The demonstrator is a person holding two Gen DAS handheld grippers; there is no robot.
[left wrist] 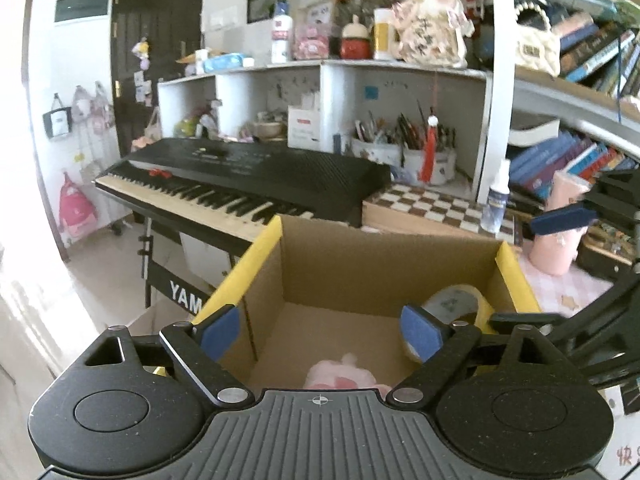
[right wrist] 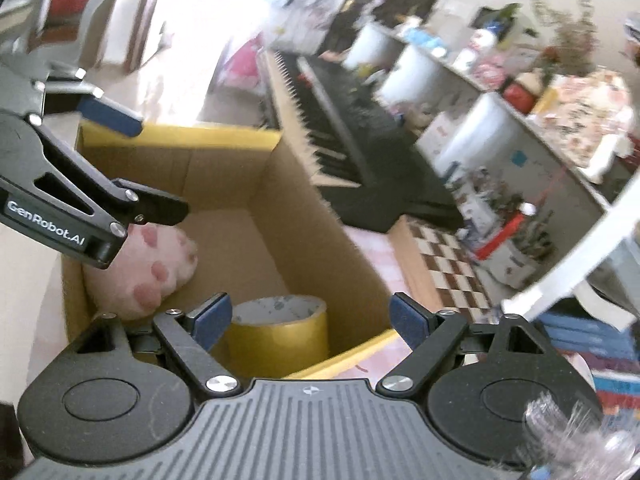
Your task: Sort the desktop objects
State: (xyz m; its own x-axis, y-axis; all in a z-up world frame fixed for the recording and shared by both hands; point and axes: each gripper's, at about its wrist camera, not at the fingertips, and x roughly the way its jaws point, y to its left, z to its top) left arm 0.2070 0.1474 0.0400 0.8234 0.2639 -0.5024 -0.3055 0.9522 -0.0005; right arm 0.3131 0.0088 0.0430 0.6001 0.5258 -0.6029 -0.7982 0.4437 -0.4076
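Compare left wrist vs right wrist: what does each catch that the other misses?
Left wrist only: the pen pots in the shelf cubby and the pink cup beside the box.

Right wrist only: the plush paw in full, and the left hand-held gripper from the side, open and empty.

Both: the cardboard box, the yellow tape roll inside it, the keyboard and the checkerboard.

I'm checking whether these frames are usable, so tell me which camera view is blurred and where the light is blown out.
Right wrist view: motion-smeared, keyboard and shelves streaky, doorway area at top washed white; the tape roll in the cardboard box stays readable. Left wrist view: mostly sharp, keyboard crisp, left edge overexposed, fisheye bending the shelf lines.
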